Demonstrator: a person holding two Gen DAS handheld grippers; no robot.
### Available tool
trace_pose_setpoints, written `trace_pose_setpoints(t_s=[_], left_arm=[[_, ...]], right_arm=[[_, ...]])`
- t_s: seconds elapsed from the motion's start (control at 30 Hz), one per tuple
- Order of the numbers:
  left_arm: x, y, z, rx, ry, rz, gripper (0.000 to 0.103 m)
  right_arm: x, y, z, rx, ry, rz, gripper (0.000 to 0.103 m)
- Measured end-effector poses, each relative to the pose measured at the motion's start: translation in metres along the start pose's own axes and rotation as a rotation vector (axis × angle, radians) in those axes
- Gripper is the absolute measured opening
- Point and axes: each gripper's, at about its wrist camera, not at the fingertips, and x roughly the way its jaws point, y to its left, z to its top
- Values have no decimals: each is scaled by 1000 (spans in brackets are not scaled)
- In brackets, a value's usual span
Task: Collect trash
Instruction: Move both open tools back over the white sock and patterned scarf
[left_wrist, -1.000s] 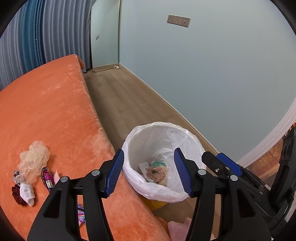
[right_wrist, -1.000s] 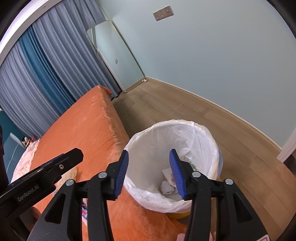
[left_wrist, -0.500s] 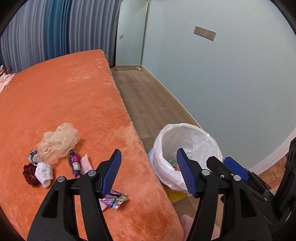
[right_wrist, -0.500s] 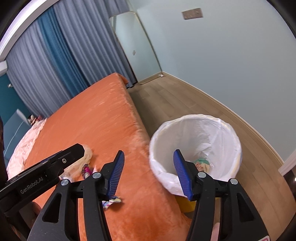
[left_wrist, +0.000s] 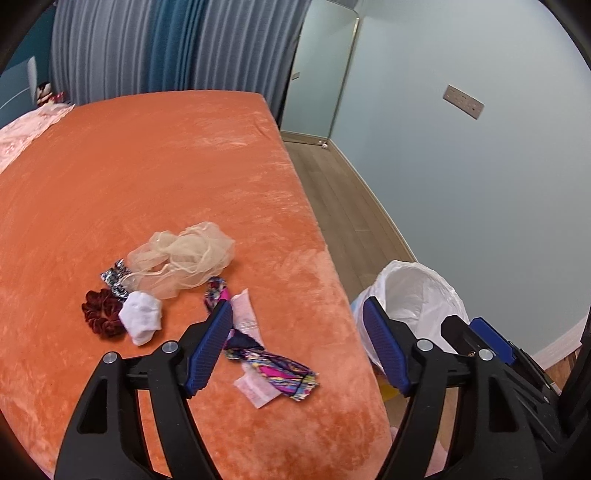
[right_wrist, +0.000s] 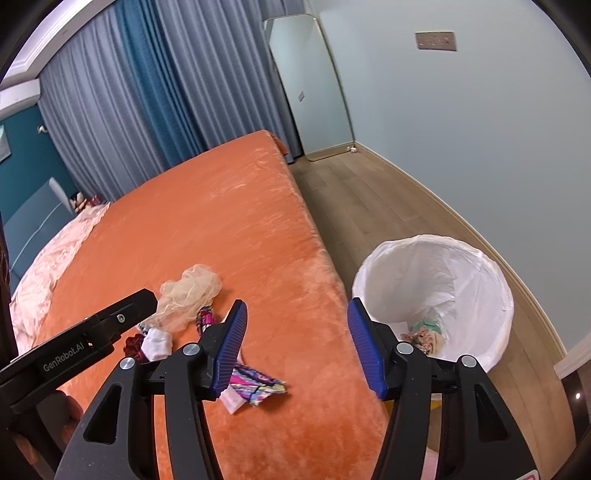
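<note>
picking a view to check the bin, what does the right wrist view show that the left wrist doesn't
Only the right wrist view: trash lying inside the white plastic-lined bin. Only the left wrist view: the black-and-white patterned scrap clearly. Both share: the orange plush bed, beige mesh net, dark red scrunchie, white sock, and colourful wrappers.

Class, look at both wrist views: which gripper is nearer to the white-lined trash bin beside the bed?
Right. The right gripper hangs by the bed's edge with the trash bin just past its fingers. The left gripper, jaws opening and empty, sits farther over the bed, above the scattered litter.
</note>
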Motion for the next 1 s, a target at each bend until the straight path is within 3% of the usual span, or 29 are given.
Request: trace_pose_setpoints(t_s=[0.57,1.0], left_arm=[[8,113,-23,-162,43,151,70],[56,190,-47,-277,158,212,72]], right_arm=[[49,77,-30,-141,123,40,56],[124,112,-65,-214,266,29,56]])
